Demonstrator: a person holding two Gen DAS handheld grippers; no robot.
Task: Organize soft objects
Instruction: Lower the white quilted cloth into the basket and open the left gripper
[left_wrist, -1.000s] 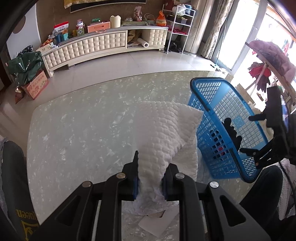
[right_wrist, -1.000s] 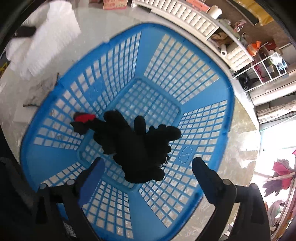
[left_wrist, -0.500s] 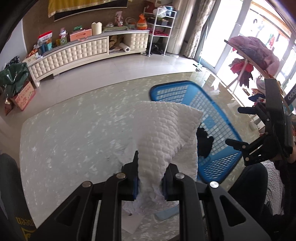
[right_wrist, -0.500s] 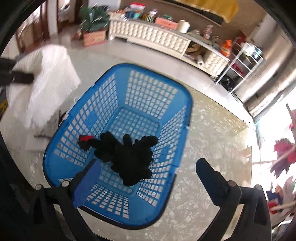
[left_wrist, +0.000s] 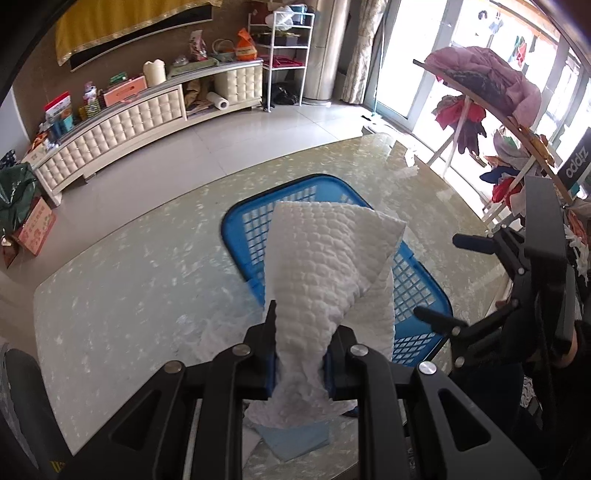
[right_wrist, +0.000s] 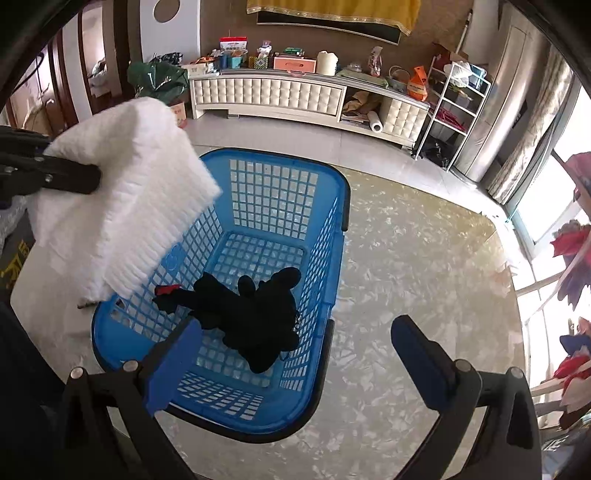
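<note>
Pillow (left_wrist: 325, 266) over blue basket (right_wrist: 332, 192)

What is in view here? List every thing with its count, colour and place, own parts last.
basket: one, blue, on the table.
black soft thing: one, black with a red bit, on the basket floor.
white padded cloth: one, white, in the air at the basket's rim.
table: one, pale marbled, under the basket.
paper sheets: light blue and white, on the table's near edge.
long cabinet: one, cream, by the far wall.
left tongs: black, shut on the white padded cloth.
right tongs: black with blue pads, open, above the basket's near end.
</note>
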